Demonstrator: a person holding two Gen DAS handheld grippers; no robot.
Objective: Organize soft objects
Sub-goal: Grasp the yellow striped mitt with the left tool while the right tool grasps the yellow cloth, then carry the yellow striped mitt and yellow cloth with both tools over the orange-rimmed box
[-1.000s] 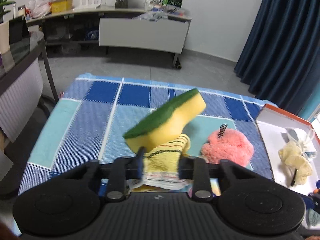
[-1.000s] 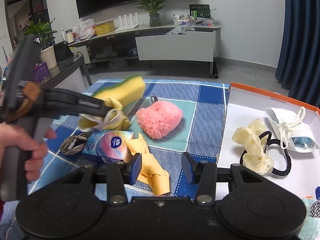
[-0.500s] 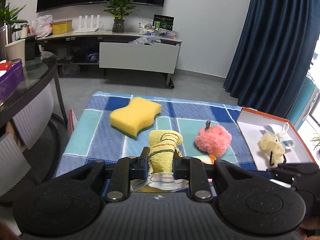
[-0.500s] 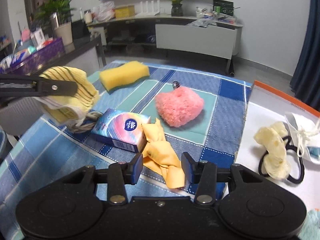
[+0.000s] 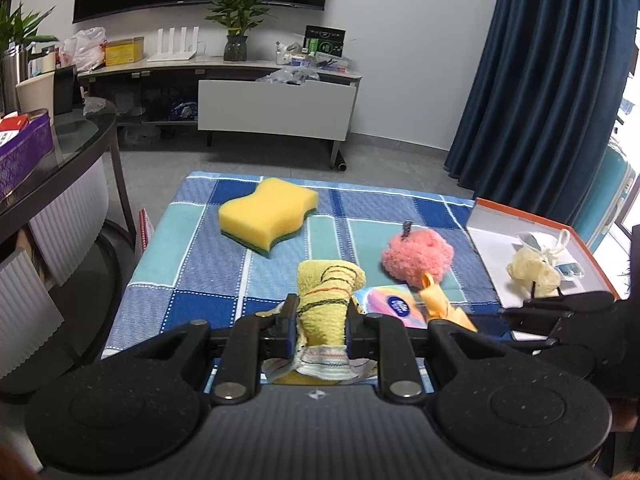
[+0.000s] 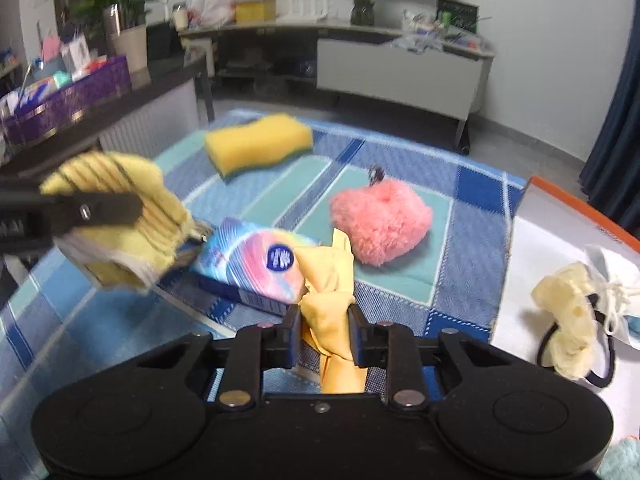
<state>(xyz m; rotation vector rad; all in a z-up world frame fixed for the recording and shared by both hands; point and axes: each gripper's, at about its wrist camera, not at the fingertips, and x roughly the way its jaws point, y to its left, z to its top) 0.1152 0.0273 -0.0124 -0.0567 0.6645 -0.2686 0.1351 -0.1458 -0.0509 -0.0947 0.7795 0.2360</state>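
The left tongs (image 5: 319,322) are gripping a rolled yellow towel (image 5: 326,296) tightly between their two fingers, low in the middle of the left wrist frame. The right tongs (image 6: 324,330) are closing on a knotted orange cloth (image 6: 330,300), low in the middle of the right wrist frame. On the blue checked cloth of the bench (image 5: 192,280) a yellow sponge (image 5: 268,216) is lying in the upper middle, a pink fluffy ball (image 5: 418,256) right of center, and a tissue pack (image 6: 256,264) just beside the orange cloth. At the right edge a white tray (image 6: 520,264) is holding a pale scrunchie (image 6: 568,316)
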